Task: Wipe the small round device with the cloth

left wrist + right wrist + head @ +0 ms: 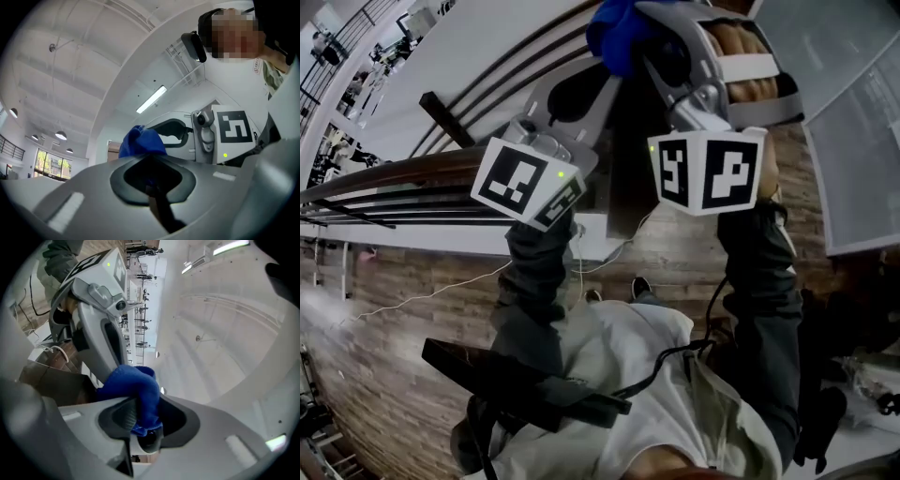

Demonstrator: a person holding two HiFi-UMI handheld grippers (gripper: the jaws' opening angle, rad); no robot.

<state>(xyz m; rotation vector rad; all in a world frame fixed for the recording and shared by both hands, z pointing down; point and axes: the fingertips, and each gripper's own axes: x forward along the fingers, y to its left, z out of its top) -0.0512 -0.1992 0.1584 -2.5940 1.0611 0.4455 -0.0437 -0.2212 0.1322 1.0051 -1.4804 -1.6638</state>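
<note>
Head view: left gripper (598,89) and right gripper (661,66) are raised and meet at the blue cloth (617,33) at 12 o'clock. Left gripper view: jaws drawn together, cloth (140,140) just beyond. Right gripper view: jaws clenched on the cloth (136,392), and a dark round shape (147,442) beneath may be the device. Short, light rubs should suit; open air all round, the left gripper crowding at 10 o'clock.

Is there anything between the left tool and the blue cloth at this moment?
Nothing visible. The blue cloth, pinched in the right tool, sits just past the tips of the left tool, with no object between them.
</note>
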